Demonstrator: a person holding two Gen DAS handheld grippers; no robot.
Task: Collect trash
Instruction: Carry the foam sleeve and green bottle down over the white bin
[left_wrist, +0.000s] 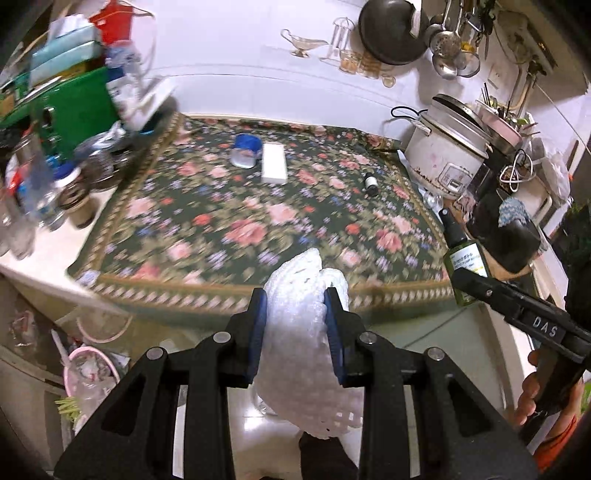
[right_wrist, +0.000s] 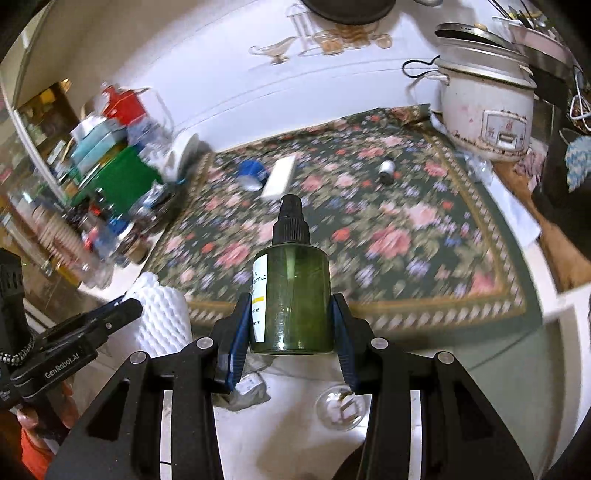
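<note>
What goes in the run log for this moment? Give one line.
left claw: shut on white foam net sleeve | right claw: shut on green plastic spray bottle | both off floral cloth | white box remains

My left wrist camera looks down from the table's (left_wrist: 29, 262) near edge toward the floral cloth (left_wrist: 258, 221), rice cooker (left_wrist: 447, 158) at 2 o'clock. My right wrist camera sits close beside it, facing likewise; both share the cloth, the cooker (right_wrist: 487, 110) and the white box (right_wrist: 279, 178).
</note>
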